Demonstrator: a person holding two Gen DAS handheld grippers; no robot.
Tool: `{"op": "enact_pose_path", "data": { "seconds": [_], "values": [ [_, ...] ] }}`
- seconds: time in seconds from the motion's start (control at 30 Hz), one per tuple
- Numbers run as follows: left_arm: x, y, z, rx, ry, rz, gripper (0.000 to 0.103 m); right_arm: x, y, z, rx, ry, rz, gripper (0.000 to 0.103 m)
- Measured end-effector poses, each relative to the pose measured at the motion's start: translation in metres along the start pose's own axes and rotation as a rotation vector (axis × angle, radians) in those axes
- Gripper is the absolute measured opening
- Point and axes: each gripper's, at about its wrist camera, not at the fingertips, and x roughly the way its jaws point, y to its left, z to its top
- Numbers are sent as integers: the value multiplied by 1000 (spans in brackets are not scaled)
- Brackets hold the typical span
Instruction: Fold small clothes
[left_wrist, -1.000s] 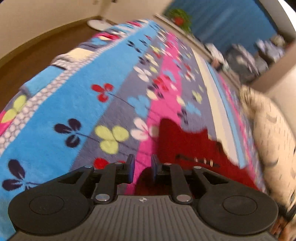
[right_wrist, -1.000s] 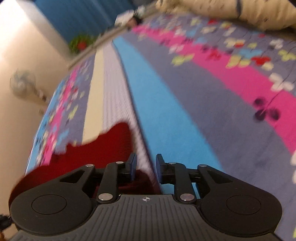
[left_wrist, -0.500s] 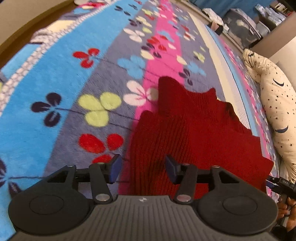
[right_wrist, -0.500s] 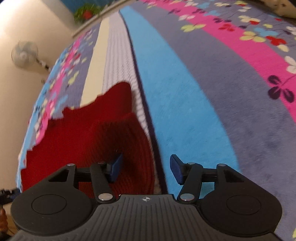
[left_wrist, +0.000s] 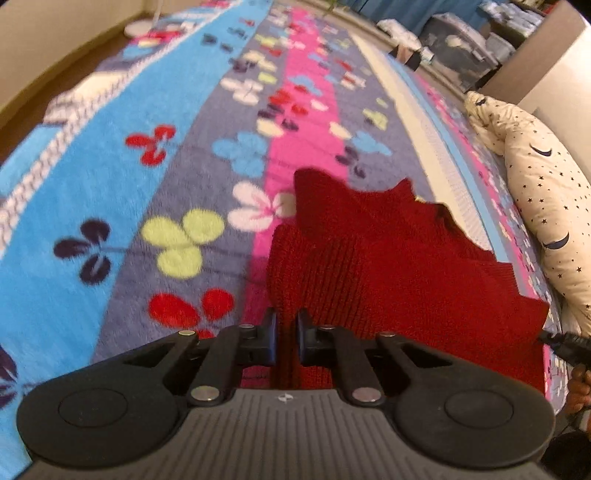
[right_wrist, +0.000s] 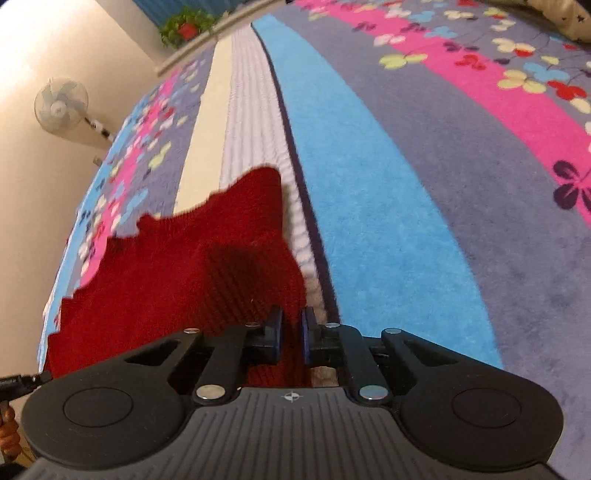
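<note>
Left gripper (left_wrist: 286, 332) now pinched on red knit garment (left_wrist: 388, 266) (jaws earlier wide), right gripper (right_wrist: 291, 334) closing on its edge

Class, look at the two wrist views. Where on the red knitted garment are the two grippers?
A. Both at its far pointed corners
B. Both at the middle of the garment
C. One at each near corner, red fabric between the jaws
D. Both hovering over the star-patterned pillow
C: the left gripper has the near left corner of the red knitted garment between its jaws, and the right gripper, jaws closing, has the near right corner.
</note>
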Motion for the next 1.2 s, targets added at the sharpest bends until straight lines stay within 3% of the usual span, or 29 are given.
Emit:
{"op": "enact_pose_path", "data": {
  "seconds": [0.17,0.3,0.43,0.57,0.67,0.8,0.87,0.97,1.03,1.1,1.13,1.2],
  "values": [
    [-20,-1,5,2,-100,-21,10,-28,6,5,11,-169,88,9],
    [-38,-11,12,40,-232,-28,10,-43,18,9,-53,-291,131,9],
    [-51,-22,21,88,-377,-17,10,-54,28,16,-97,-419,153,8],
    [-46,-24,31,101,-437,22,10,-52,35,24,-114,-519,148,8],
    [-16,-23,40,128,-368,78,10,-24,33,36,-106,-458,62,8],
    [43,-16,40,128,-129,186,10,39,22,48,-79,-228,-97,8],
    [39,-17,44,106,-169,171,10,51,20,50,-68,-199,-130,8],
    [13,-24,51,119,-313,103,10,27,42,50,-140,-359,-57,8],
    [19,-24,50,142,-302,143,10,25,48,51,-173,-394,-85,8],
    [43,-19,47,138,-169,184,10,47,39,53,-141,-278,-165,8],
    [52,-18,43,128,-117,194,11,64,29,53,-101,-179,-199,8],
    [52,-20,42,130,-120,197,11,76,20,50,-56,-106,-201,9]
  ]
}}
